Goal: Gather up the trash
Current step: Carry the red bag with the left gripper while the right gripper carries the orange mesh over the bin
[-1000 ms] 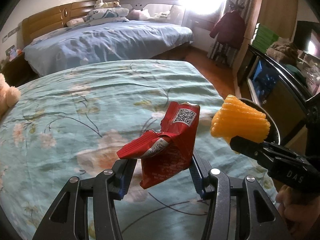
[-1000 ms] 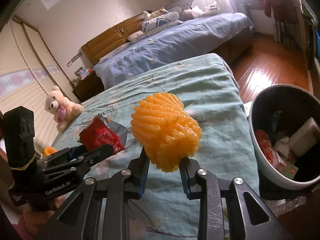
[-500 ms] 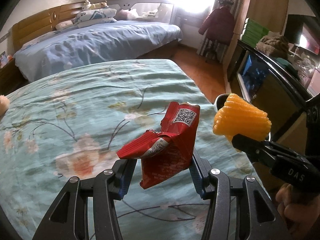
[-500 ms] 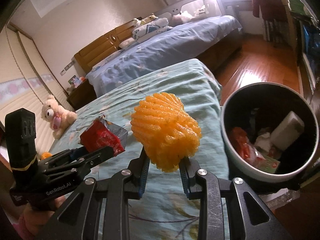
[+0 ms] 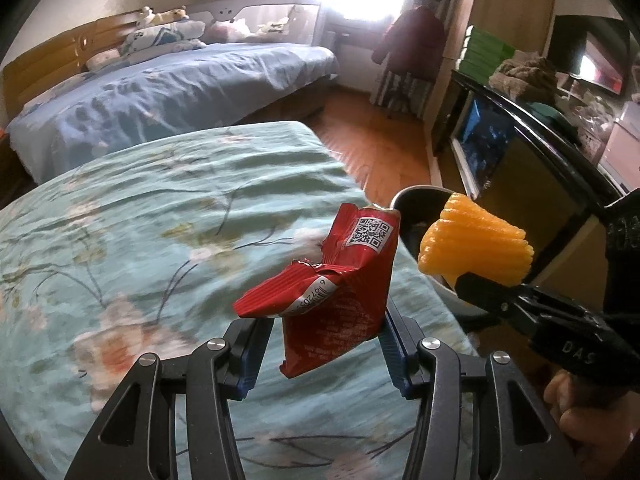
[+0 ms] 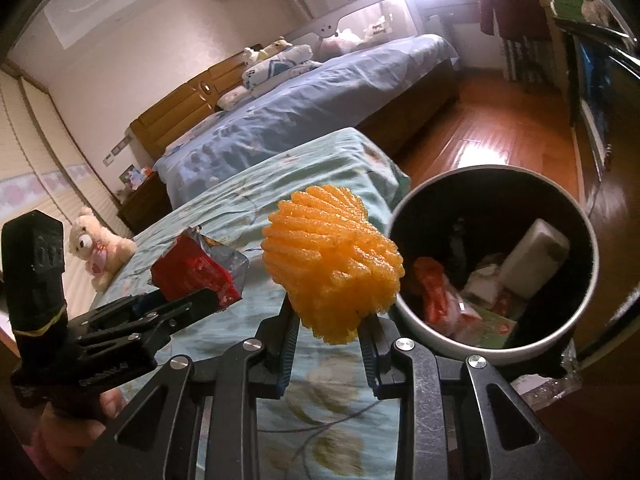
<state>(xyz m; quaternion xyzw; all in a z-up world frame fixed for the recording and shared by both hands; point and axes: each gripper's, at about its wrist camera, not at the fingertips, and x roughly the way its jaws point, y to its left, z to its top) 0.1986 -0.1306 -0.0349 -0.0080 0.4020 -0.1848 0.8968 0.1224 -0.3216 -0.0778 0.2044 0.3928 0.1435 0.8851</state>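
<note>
Both pieces are picked up but not yet binned — the left gripper (image 5: 324, 344) is clamped on the red wrapper (image 5: 332, 288), the right gripper (image 6: 328, 344) on the orange foam net (image 6: 332, 260), above the bed (image 6: 280, 184) beside the part-filled trash bin (image 6: 420, 340).

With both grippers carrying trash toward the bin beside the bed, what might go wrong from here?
1. The two loads are close together: the red wrapper in the left gripper and the orange foam net in the right gripper could collide over the bin.
2. Neither load appears to be over the bin's opening yet; releasing now would likely drop it on the bedspread.
3. The crumpled wrapper is pinched low and could slip.
</note>
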